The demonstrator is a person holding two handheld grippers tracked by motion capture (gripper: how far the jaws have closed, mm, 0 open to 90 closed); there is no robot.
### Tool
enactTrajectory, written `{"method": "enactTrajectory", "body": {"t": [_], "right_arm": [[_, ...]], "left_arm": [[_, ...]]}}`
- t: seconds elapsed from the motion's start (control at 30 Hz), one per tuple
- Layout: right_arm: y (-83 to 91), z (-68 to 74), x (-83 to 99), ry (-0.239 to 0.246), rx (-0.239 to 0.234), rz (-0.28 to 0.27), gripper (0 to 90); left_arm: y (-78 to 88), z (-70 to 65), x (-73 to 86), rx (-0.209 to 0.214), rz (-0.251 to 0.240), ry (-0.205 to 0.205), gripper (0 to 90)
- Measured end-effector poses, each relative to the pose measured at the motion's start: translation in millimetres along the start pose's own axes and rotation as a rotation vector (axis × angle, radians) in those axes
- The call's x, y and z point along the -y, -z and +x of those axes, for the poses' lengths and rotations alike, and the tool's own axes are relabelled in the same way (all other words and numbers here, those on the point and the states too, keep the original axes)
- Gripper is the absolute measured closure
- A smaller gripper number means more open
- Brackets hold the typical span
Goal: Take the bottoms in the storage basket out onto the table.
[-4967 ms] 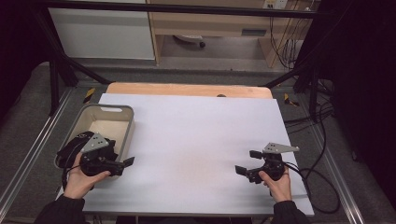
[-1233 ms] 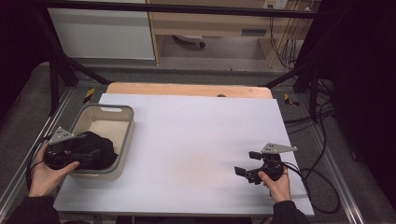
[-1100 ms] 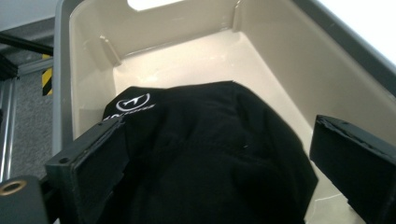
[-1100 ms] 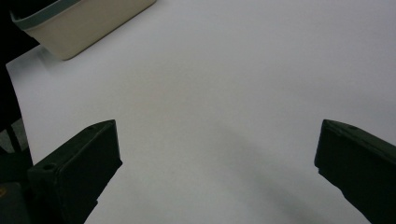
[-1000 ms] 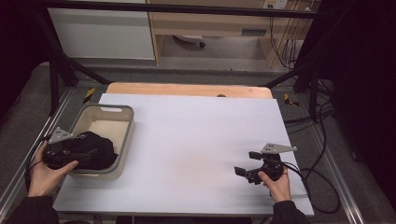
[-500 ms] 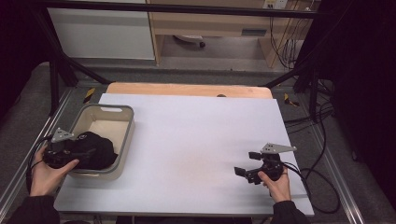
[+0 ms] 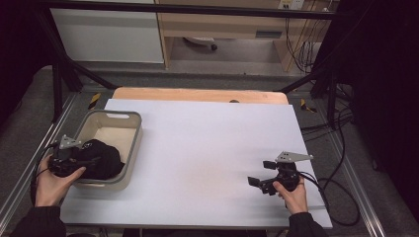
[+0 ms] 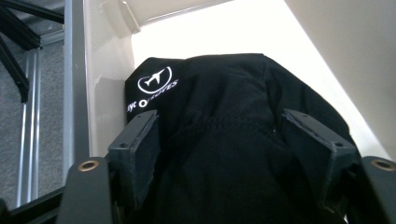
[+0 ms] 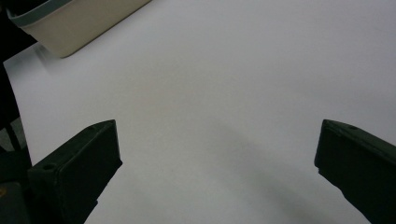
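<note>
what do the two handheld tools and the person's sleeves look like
Both tools, left and right, are black with flat rectangular jaw pads. Each carries a grey three-cornered plate on top and trails a black cable. The person's sleeves are dark, reaching the wrists.

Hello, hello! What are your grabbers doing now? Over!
Left gripper just closing around black garment in bin. Right gripper open over bare table. Nothing in the way.
</note>
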State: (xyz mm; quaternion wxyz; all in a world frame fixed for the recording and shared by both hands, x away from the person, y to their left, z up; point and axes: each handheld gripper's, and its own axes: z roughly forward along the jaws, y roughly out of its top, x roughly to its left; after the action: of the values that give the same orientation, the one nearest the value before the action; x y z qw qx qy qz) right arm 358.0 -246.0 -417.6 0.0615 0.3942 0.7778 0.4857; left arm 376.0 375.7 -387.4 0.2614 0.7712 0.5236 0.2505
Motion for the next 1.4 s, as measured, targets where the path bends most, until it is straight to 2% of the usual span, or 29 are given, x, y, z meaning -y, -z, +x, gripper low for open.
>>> {"method": "enactTrajectory", "body": {"t": [0.23, 0.33, 0.53, 0.8, 1.1, 1.4], "right_arm": [[-0.2, -0.2, 0.0, 0.0, 0.0, 0.001, 0.6], [-0.3, 0.0, 0.0, -0.004, 0.001, 0.003, 0.6], [-0.3, -0.2, 0.0, -0.002, 0.0, 0.003, 0.6], [-0.4, -0.4, 0.0, -0.001, 0.002, 0.004, 0.6], [-0.7, -0.4, 0.0, -0.001, 0.003, 0.005, 0.6], [-0.9, -0.4, 0.1, -0.002, 0.003, 0.008, 0.7]], "left_arm": [[-1.7, 0.2, -0.4, 0.003, 0.019, 0.002, 38.2], [-2.0, -0.9, -1.1, 0.005, 0.032, -0.002, 46.3], [-2.7, -2.5, -2.3, 0.006, 0.055, 0.0, 56.0], [-3.6, -3.9, -3.7, -0.001, 0.078, 0.0, 63.1], [-0.5, -3.9, -3.9, -0.004, 0.067, 0.002, 70.3], [6.5, -3.8, -6.2, -0.005, 0.042, 0.011, 73.6]]}}
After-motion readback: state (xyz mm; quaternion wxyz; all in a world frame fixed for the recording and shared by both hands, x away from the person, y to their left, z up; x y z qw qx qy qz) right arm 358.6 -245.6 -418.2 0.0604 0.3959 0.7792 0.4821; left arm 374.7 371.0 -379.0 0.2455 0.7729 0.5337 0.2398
